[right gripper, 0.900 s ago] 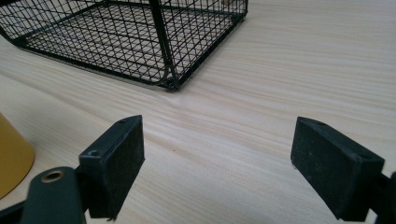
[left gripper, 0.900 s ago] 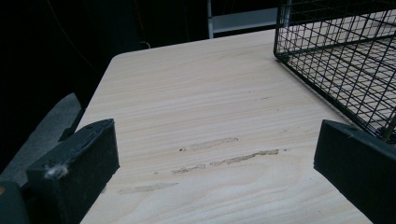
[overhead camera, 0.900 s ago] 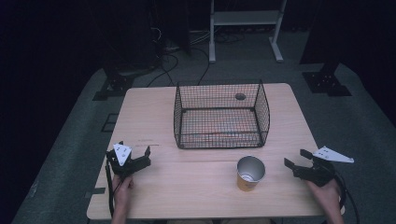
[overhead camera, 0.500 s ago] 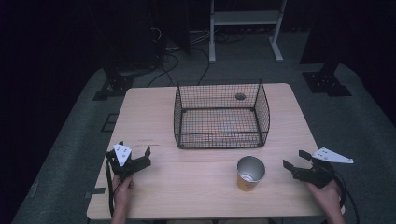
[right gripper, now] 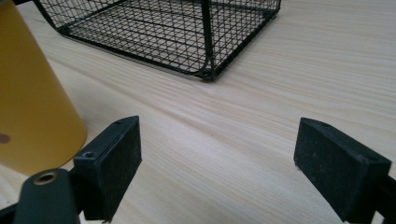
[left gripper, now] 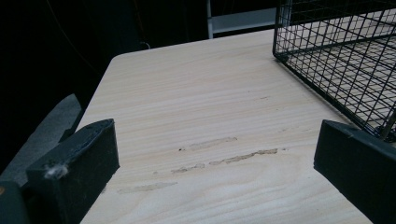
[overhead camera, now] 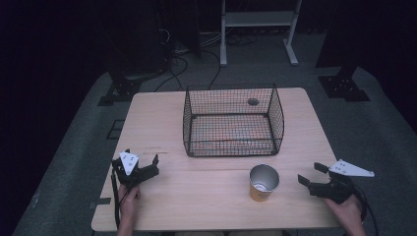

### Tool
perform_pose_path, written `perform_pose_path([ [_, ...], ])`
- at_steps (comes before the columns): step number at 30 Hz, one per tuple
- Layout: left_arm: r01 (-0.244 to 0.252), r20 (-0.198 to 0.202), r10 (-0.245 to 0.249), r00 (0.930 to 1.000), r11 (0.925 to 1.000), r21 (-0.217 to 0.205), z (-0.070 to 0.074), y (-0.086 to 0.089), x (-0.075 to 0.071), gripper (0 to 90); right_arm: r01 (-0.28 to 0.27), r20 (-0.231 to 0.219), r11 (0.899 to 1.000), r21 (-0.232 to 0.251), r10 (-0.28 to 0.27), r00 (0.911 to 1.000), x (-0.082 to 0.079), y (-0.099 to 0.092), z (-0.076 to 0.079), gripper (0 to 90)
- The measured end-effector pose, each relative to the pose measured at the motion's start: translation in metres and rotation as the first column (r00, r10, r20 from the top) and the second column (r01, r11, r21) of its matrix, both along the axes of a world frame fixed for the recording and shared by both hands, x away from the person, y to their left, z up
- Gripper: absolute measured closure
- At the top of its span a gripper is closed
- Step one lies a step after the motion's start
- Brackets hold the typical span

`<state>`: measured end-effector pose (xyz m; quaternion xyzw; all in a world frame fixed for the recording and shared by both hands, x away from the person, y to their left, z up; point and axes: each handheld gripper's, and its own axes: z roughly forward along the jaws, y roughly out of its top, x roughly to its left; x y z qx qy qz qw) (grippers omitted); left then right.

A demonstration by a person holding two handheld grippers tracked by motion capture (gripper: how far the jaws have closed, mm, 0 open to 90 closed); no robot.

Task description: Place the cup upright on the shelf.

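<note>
Cup [overhead camera: 263,182]: yellow outside, metallic inside, upright on worktop [overhead camera: 206,201], near edge, right of centre, just near of wire basket [overhead camera: 233,122]; basket holds nothing. Untouched, so work judged barely begun: grasp and any move into basket all left. Left tongs [overhead camera: 139,166]: near-left on worktop, jaws wide apart, nothing between. Right tongs [overhead camera: 312,174]: near-right, apart from cup, jaws spread, holding nothing; cup just left of them [right gripper: 32,93].

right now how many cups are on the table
1. The yellow cup stands upright on the table, in front of the wire basket and left of the right claw; nothing seems hidden.
</note>
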<state>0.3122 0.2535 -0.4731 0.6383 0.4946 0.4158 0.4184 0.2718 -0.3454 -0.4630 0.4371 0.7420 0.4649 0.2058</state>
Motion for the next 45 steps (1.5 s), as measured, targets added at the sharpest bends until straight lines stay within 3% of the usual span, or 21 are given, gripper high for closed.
perform_pose_path([
  [23, 0.0, 0.002, 0.0, 1.0, 1.0, 0.001, 0.0, 0.0, 0.0, 0.0, -0.138, 0.012, 0.99, -0.02, 0.138, 0.9904, -0.017, 0.02, 0.011, 12.7],
  [45, 0.001, 0.003, -0.001, 1.0, 1.0, 0.003, 0.0, 0.0, 0.0, 0.0, -0.248, 0.016, 0.967, -0.06, 0.249, 0.9683, -0.028, 0.044, 0.02, 10.4],
])
